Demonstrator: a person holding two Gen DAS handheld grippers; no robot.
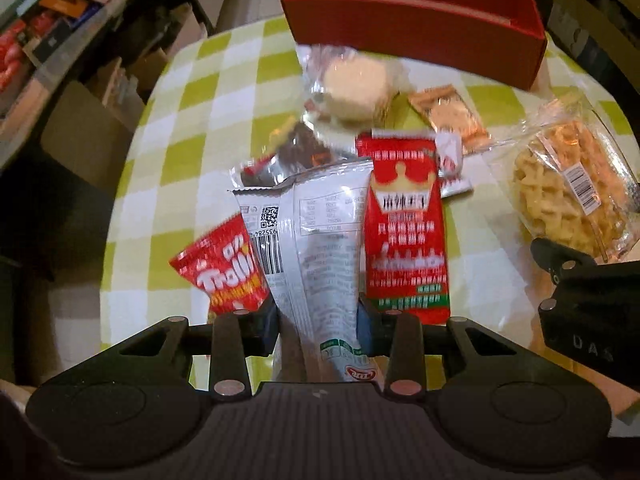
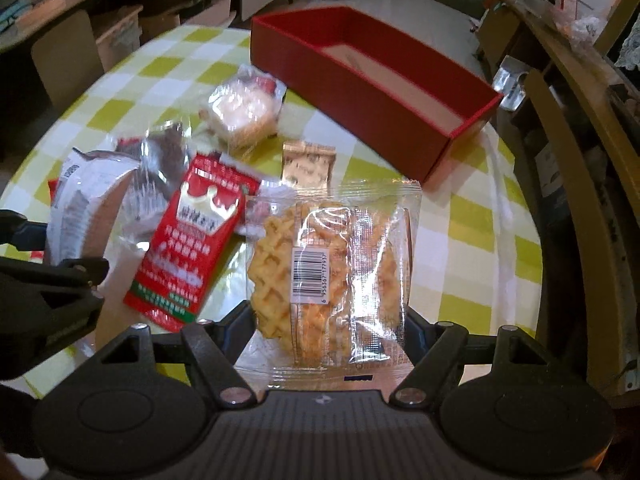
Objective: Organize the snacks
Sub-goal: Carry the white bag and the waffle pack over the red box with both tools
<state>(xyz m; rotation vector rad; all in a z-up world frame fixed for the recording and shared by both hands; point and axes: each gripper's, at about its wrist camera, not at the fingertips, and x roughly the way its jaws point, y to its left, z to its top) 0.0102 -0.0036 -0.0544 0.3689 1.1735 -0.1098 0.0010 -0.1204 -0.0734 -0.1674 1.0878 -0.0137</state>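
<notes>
My left gripper (image 1: 320,312) is shut on the lower end of a silver-white snack packet (image 1: 316,240), which stands up between its fingers; the packet shows again at the left of the right wrist view (image 2: 84,200). My right gripper (image 2: 330,316) is shut on a clear-wrapped waffle packet (image 2: 320,264), one finger on each side. The same waffle packet (image 1: 568,192) appears at the right of the left wrist view. A red crown-printed packet (image 1: 404,240) (image 2: 192,240) lies between the two. An open red box (image 1: 416,28) (image 2: 360,92) sits at the table's far side.
On the green-and-white checked cloth (image 1: 192,120) lie a red Trolli packet (image 1: 224,264), a wrapped bun (image 1: 356,84) (image 2: 244,116), a small orange packet (image 1: 448,120) (image 2: 308,164) and a dark packet (image 1: 300,152). Cardboard boxes (image 1: 88,136) stand left; a wooden chair (image 2: 572,168) stands right.
</notes>
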